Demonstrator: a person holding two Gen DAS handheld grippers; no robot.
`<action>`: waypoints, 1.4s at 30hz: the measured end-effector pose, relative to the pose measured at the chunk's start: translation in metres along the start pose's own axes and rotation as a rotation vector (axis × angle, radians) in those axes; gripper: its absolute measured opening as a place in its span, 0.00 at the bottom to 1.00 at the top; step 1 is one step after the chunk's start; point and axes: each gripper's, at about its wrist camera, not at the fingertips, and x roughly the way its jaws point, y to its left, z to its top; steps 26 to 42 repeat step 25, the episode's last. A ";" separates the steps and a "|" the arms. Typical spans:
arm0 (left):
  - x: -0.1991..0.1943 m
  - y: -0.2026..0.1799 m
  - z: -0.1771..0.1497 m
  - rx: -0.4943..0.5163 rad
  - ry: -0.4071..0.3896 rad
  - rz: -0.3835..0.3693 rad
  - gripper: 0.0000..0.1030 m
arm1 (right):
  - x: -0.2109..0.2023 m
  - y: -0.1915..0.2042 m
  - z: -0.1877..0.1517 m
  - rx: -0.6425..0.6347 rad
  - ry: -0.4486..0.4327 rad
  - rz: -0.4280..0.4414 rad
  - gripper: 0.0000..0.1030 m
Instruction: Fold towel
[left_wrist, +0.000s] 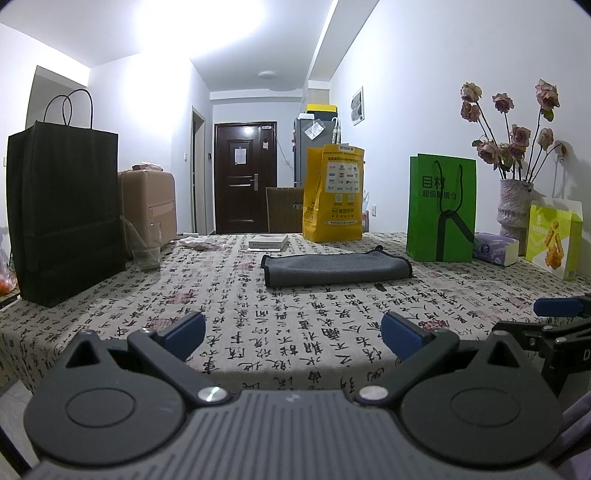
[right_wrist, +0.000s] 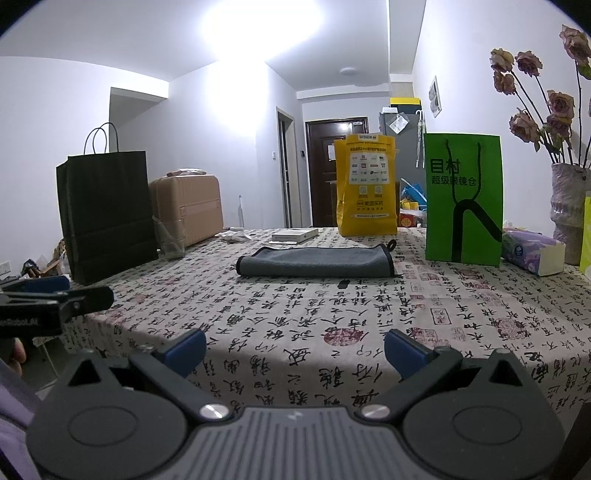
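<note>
A grey towel (left_wrist: 336, 269) with dark edging lies folded flat on the calligraphy-print tablecloth (left_wrist: 240, 314), mid-table; it also shows in the right wrist view (right_wrist: 316, 261). My left gripper (left_wrist: 293, 334) is open and empty, held near the table's front edge, well short of the towel. My right gripper (right_wrist: 295, 349) is open and empty, also at the front edge. The right gripper's blue pad shows at the left view's right edge (left_wrist: 557, 306); the left gripper shows at the right view's left edge (right_wrist: 55, 302).
A black paper bag (left_wrist: 66, 210) and a glass (left_wrist: 146, 251) stand at the left. A yellow bag (left_wrist: 334, 195), a green bag (left_wrist: 441, 208), a tissue box (left_wrist: 496, 248), a vase of dried roses (left_wrist: 513, 206) and a white box (left_wrist: 267, 242) stand behind the towel.
</note>
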 end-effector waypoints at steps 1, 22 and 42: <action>0.000 0.000 0.000 0.001 0.000 0.000 1.00 | 0.000 0.000 0.000 0.000 0.000 0.000 1.00; 0.000 0.002 0.001 0.001 0.002 0.003 1.00 | 0.003 -0.003 0.000 0.007 0.010 -0.007 1.00; 0.000 0.002 0.001 -0.001 0.005 0.005 1.00 | 0.003 -0.002 -0.001 0.007 0.010 -0.007 1.00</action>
